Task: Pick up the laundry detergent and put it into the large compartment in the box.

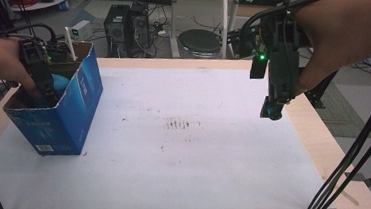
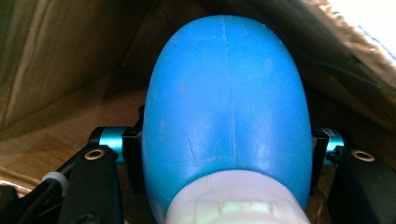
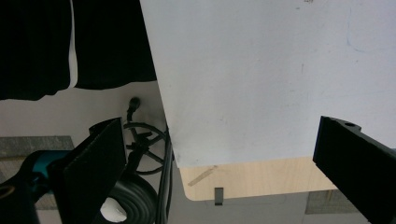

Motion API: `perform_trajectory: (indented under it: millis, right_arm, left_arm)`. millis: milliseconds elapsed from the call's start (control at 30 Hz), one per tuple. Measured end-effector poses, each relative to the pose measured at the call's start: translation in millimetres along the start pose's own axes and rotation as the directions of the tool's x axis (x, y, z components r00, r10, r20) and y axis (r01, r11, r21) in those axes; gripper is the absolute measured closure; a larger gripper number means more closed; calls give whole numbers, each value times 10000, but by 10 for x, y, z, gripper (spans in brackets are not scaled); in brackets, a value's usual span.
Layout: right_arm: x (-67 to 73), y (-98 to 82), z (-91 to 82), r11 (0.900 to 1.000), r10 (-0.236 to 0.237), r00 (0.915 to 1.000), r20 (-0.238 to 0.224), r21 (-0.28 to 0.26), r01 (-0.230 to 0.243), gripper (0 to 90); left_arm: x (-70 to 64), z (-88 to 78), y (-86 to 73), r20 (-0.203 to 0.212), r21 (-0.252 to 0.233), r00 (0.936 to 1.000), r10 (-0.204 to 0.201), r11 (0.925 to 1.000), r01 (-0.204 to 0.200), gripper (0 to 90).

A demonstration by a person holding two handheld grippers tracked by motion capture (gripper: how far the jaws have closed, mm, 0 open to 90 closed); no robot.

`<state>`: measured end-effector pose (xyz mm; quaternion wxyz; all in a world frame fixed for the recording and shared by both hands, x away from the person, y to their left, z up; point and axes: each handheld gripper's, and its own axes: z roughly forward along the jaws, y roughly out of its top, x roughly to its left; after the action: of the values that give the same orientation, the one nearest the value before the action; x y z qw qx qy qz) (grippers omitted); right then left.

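— Where was the blue bulb (image 2: 226, 112)?
— Down inside the blue cardboard box (image 1: 80, 104) at the table's (image 1: 219, 162) left; the left gripper (image 1: 49, 94) was clamped on its sides
— And the right gripper (image 1: 273, 111)?
— Held above the table's right edge, jaws apart, gripping nothing

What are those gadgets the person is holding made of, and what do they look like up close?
Each is a boxy black tool with two flat black jaws. The right gripper has a small green light on its side and thick black cables trailing off. The left gripper shows turquoise metal fittings near its jaws. No sleeves are in view.
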<state>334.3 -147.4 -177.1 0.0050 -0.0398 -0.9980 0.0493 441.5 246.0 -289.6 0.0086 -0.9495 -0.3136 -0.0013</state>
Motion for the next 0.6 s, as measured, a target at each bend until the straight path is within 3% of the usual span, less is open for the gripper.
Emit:
perform_trajectory:
  millis: [300,433,600]
  right_arm:
    - [-13,-16,45,10000,-47,10000,-59,-69,47,20]
    - [-10,-24,26,10000,-21,10000,-32,-89,20,20]
    - [0,-35,15,9999,-55,10000,26,-149,56,20]
  left_arm:
    - [3,-5,3,-87,123,9999,-140,9998,142,376]
    - [6,-8,-3,-50,-42,9976,-696,9976,696,364]
    - [2,-6,-1,-61,21,9970,-770,9970,770,338]
